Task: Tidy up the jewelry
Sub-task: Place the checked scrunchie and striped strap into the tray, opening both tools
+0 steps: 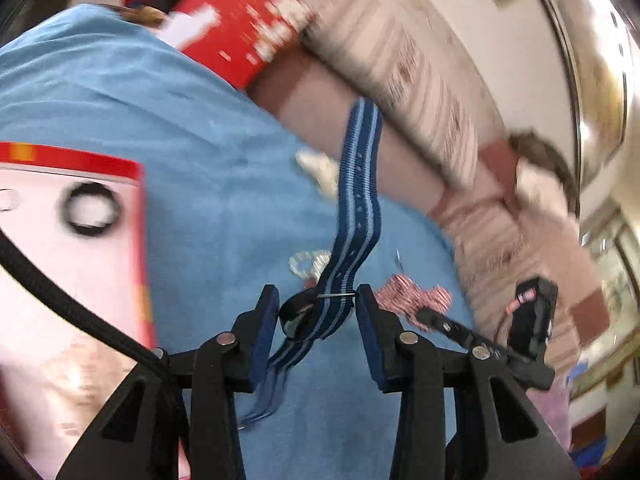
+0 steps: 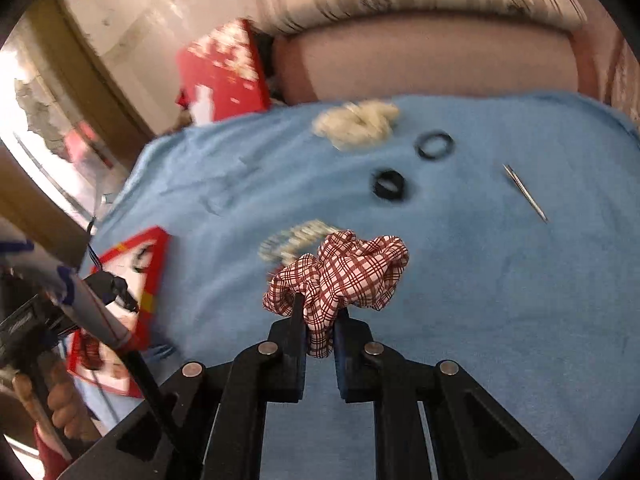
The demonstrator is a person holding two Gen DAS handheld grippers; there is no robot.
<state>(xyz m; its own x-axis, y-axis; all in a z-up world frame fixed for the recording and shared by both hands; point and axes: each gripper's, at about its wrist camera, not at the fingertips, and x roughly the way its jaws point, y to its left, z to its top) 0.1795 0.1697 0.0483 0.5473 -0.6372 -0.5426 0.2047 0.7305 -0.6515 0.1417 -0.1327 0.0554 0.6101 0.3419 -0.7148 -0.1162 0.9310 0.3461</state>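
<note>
A blue towel (image 2: 480, 280) covered the surface, with a pinkish sofa (image 2: 432, 56) behind it and a red box (image 2: 224, 72) at its far edge. On the towel lay a cream scrunchie (image 2: 356, 122), two black rings (image 2: 435, 145), tweezers (image 2: 526, 193) and a pearl bracelet (image 2: 294, 240). A red-edged white card (image 1: 76, 248) lay on the left side.

The left gripper (image 1: 316, 314) hung over the towel, its jaws parted around a blue striped watch (image 1: 340, 268); whether they pinched it I could not tell. The right gripper (image 2: 320, 330) pointed forward and low, jaws clenched on a red checked scrunchie (image 2: 344, 276).
</note>
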